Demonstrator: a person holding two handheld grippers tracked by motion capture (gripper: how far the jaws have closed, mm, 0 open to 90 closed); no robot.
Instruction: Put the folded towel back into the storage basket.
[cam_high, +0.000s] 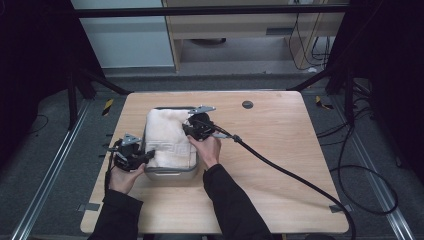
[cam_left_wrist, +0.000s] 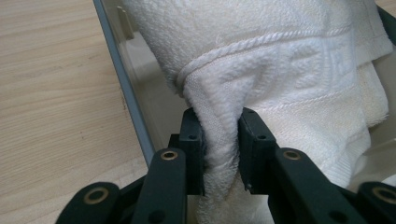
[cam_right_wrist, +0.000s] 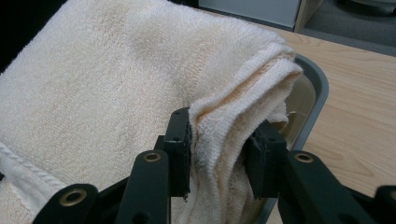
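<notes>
The folded white towel (cam_high: 169, 137), at centre-left of the high view in a clear grey-rimmed bin (cam_high: 172, 172), looks soft, light and floppy, so bunched edges are the best hold. The left gripper (cam_left_wrist: 219, 140) and right gripper (cam_right_wrist: 219, 144) are each clamped on a towel fold. No readable writing shows, just a woven border pattern.

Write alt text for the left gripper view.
Two black jaws of the left gripper pinch a fold of a white towel, which lies bunched in a clear container with a grey rim. Light wooden table lies to the left.
</notes>
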